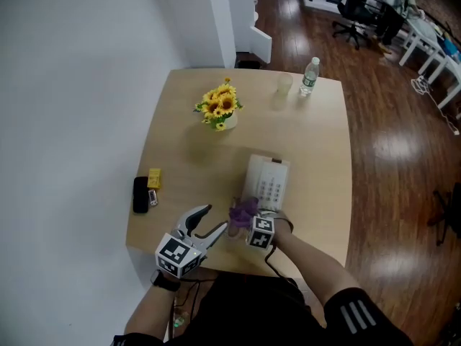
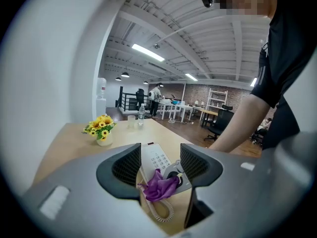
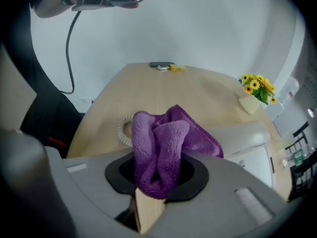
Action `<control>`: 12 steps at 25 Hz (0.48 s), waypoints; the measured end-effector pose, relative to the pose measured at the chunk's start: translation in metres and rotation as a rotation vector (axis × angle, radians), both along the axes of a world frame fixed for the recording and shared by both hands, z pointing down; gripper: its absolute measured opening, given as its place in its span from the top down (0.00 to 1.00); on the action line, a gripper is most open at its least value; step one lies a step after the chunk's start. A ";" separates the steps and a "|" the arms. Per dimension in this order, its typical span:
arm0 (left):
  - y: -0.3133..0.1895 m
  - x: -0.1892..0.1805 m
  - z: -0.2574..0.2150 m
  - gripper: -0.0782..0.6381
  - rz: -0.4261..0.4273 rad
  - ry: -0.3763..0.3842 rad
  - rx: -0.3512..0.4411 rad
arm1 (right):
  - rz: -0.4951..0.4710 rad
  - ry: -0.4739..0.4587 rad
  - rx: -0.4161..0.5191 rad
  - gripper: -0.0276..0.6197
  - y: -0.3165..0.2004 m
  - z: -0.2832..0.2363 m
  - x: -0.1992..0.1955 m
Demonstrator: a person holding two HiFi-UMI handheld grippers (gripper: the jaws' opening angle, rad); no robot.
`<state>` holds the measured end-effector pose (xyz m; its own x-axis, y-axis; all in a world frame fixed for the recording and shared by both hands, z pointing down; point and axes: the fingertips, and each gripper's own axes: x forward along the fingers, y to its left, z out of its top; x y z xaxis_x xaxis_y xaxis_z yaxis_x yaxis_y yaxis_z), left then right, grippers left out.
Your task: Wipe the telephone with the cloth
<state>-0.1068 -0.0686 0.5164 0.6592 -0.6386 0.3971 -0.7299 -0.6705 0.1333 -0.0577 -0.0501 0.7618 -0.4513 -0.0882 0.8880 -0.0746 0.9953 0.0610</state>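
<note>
A white desk telephone lies on the wooden table, keypad up. My right gripper is shut on a bunched purple cloth at the phone's near left corner. In the right gripper view the cloth fills the jaws, with the telephone just right of it and the coiled cord to the left. My left gripper is open and empty, just left of the cloth. Between its fingers I see the telephone, the cloth and the cord.
A pot of sunflowers stands at mid table. A clear cup and a water bottle are at the far edge. A black handset-like device and a yellow item lie at the left edge, beside the wall.
</note>
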 end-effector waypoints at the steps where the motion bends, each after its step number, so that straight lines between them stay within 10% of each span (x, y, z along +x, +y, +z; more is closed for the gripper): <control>1: -0.003 -0.001 0.002 0.55 -0.010 -0.002 -0.003 | 0.009 -0.026 -0.017 0.80 0.004 -0.004 0.000; 12: -0.103 0.050 0.082 0.55 -0.177 -0.068 -0.247 | 0.427 -0.427 0.019 0.80 -0.001 -0.120 0.085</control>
